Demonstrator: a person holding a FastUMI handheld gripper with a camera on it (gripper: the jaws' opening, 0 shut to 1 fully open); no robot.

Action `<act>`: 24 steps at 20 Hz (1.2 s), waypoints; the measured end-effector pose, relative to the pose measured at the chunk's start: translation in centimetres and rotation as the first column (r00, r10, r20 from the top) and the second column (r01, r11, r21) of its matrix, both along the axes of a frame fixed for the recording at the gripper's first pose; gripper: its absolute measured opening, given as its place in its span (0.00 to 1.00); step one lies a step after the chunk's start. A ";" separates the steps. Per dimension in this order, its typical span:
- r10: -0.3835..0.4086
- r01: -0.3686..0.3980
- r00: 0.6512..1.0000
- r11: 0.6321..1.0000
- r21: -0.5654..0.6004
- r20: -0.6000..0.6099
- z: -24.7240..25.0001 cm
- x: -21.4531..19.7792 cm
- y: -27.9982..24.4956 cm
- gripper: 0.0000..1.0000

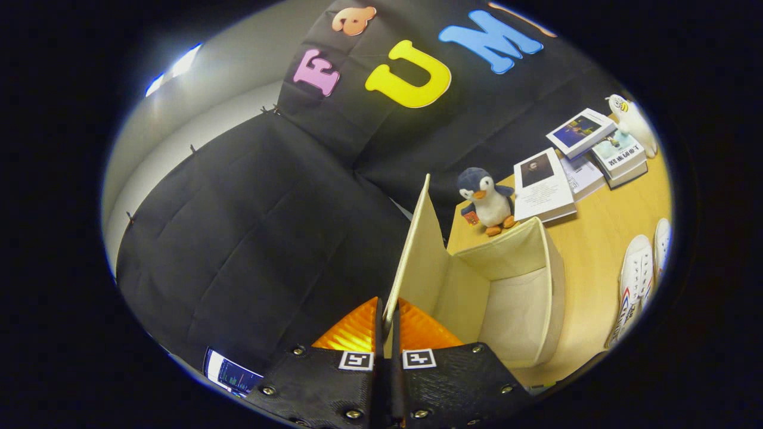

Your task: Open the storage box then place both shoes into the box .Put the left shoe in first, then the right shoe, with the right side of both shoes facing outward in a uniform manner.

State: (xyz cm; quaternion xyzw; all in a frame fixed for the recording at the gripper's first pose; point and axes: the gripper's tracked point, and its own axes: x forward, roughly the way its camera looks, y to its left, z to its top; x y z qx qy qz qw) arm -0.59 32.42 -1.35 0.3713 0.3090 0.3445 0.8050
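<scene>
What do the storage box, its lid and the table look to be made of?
Storage box and lid: likely cream fabric over stiff board, matte with creased corners. The gripper is shut on the lid's edge, holding it upright. Table: light wood or wood-look laminate, smooth, slight sheen.

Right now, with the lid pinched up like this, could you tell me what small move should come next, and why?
Probably swing the lid a little further back and let go. The gripper is shut on the lid's edge, the lid stands roughly upright and the storage box is open, its inside bare. The white shoes wait on the table beside the box.
</scene>
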 end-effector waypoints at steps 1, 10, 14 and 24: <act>0.007 -0.007 1.000 1.000 -0.010 0.013 0.3 -0.1 0.8 0.04; 0.037 -0.033 0.995 0.998 -0.051 0.091 1.8 -1.0 7.9 0.04; 0.070 -0.054 0.987 0.993 -0.109 0.146 1.8 -1.6 10.9 0.10; 0.188 -0.124 0.942 0.965 -0.232 0.278 1.9 -2.6 14.0 0.83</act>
